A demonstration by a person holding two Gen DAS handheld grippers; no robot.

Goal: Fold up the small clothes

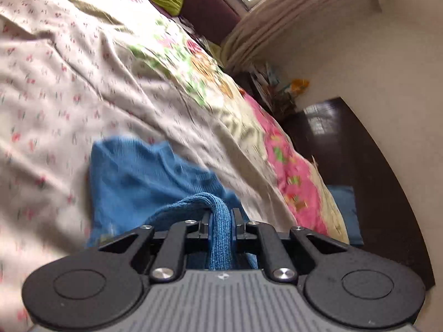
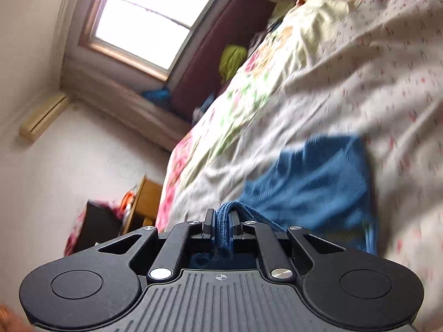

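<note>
Fold barely begun: your left gripper [image 1: 221, 215] and right gripper [image 2: 223, 218] each clench the blue knit garment's [image 1: 144, 177] edge above the floral bedsheet [image 1: 69, 83]; folding remains.

No words, brand names, labels or numbers can be read in either view. The only marks are small printed symbols on the grey ribbed housings, and the fabric patterns are blurred flowers, not lettering.

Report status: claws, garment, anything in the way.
Left claw shut on blue knit garment. Right claw shut on it too. Garment over floral bedsheet. Nothing in the way.
</note>
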